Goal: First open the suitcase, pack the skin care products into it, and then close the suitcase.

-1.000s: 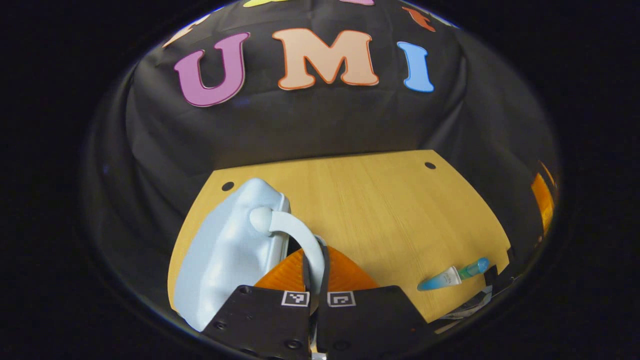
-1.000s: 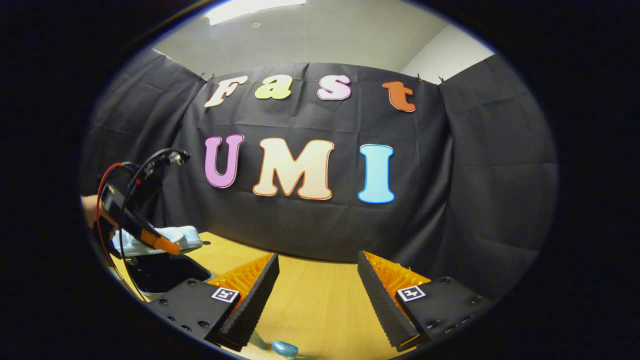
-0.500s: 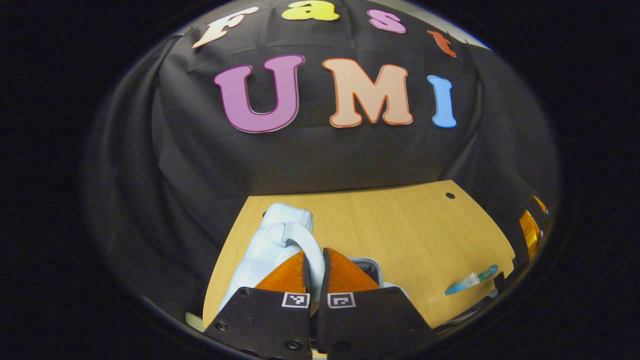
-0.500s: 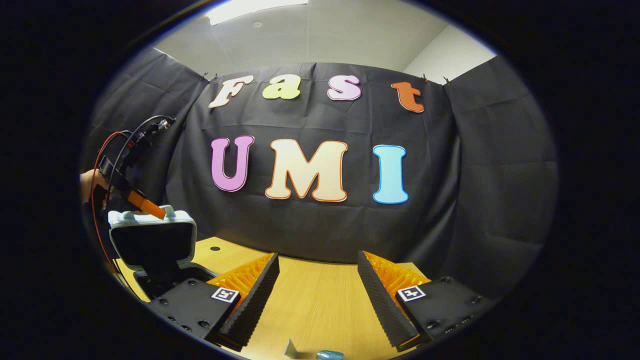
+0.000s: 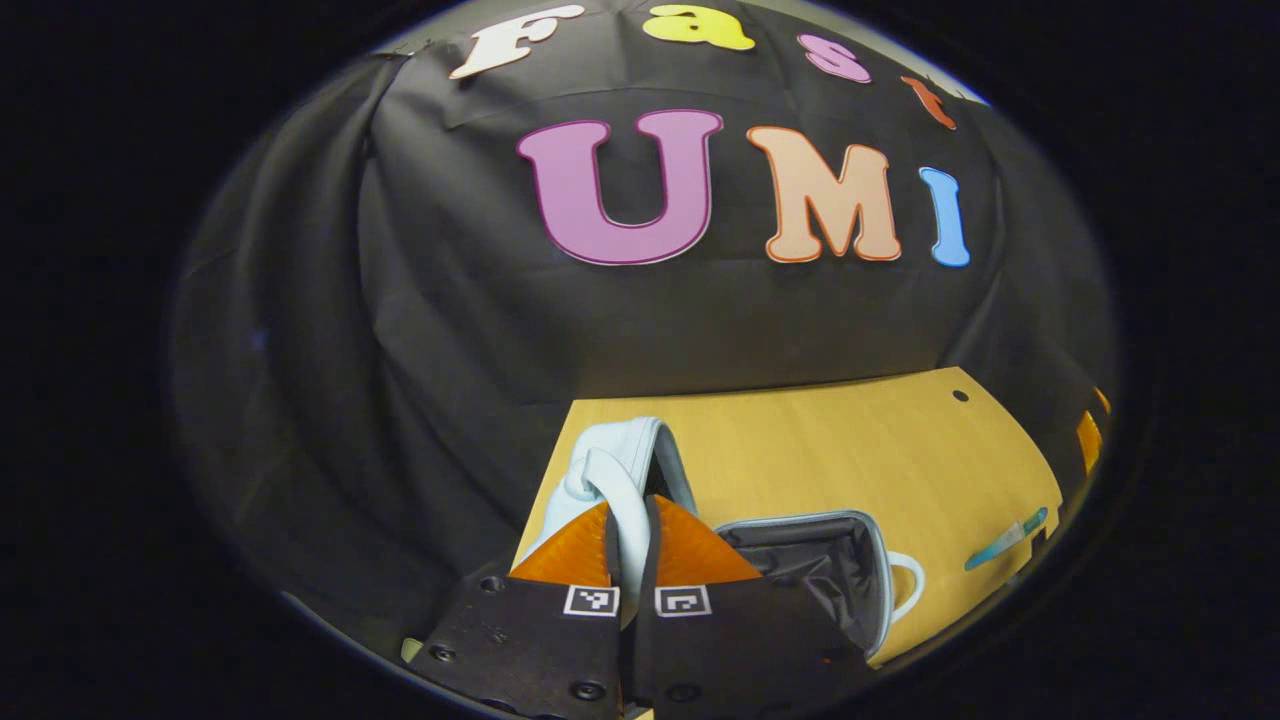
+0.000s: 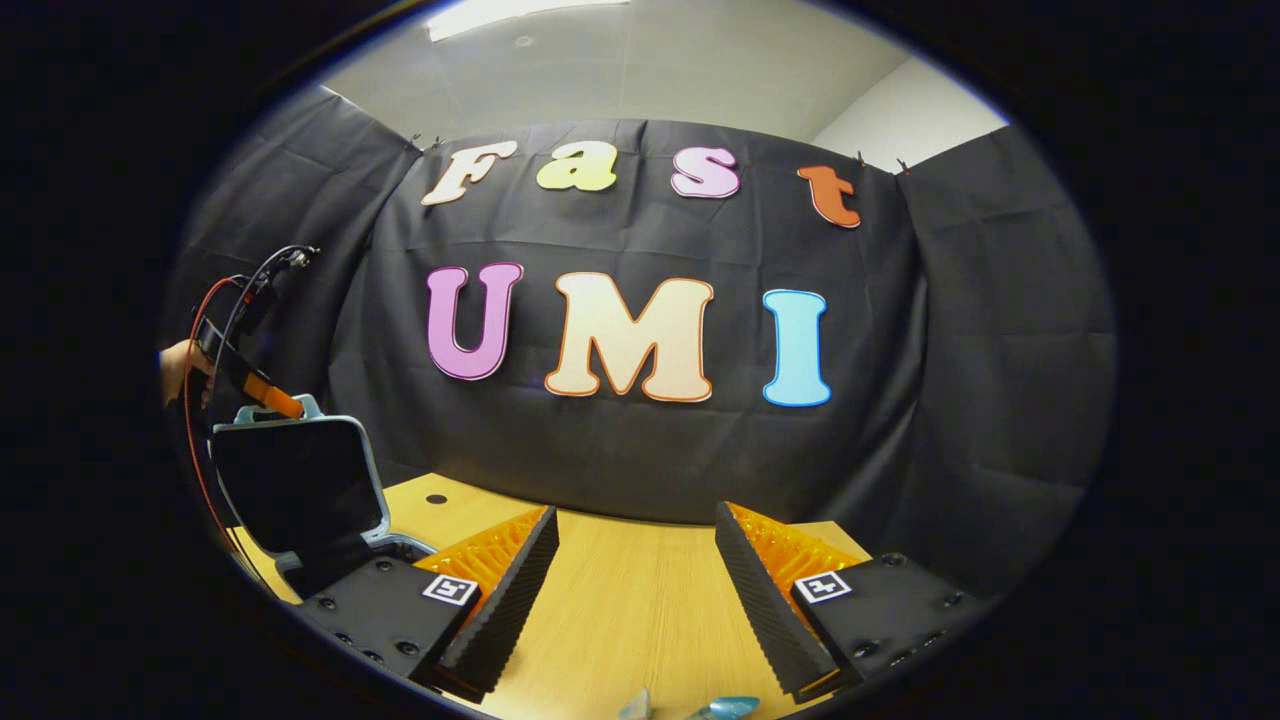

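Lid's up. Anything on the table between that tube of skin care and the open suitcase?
Nothing visible. In the left gripper view, only bare table lies between the tube and the suitcase, whose lid handle the left gripper holds.

**A draped recording booth inside an office-like room**

Black cloth (image 6: 640, 450) hangs across the back and wraps round both sides, creased and clipped along its top edge. Above it in the right gripper view, a plain pale ceiling (image 6: 640, 70) with a strip light (image 6: 525, 15) and a white wall corner (image 6: 900, 115) peek over. Down below sits a light wood-grain tabletop (image 5: 820, 450) with small dark holes (image 5: 960, 395) near its far corners. At the left edge, red and black cables (image 6: 215, 310) trail off a handheld rig. Staged, bare, built for filming.
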The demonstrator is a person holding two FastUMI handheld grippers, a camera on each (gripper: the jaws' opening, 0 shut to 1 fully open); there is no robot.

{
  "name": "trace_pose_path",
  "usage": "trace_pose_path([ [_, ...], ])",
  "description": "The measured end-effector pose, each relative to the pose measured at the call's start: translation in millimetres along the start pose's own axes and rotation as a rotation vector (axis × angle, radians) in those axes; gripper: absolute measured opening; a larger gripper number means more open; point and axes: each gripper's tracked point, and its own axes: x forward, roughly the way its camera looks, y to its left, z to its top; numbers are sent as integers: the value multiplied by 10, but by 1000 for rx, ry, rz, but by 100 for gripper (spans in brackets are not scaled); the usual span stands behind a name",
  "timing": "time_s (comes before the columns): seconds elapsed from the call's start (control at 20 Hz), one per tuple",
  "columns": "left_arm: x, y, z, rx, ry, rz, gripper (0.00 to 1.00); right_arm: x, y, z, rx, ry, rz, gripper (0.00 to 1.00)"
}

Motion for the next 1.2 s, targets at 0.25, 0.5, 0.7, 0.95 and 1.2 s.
trace_pose_path([
  [0.25,204,680,-251,-41,7,101,0,44,123,12,-29,6,3,99],
  [0.5,395,1290,-640,-110,24,200,0,121,58,-83,-53,34,-19,99],
  [0.7,569,1526,-1130,-176,109,206,0,140,-7,-152,-48,62,-37,99],
  [0.95,851,1615,-1783,-247,228,243,0,116,-57,-237,-51,93,-52,99],
  [1.2,921,1802,-2051,-240,181,386,19,85,-125,-281,-53,115,-63,99],
])
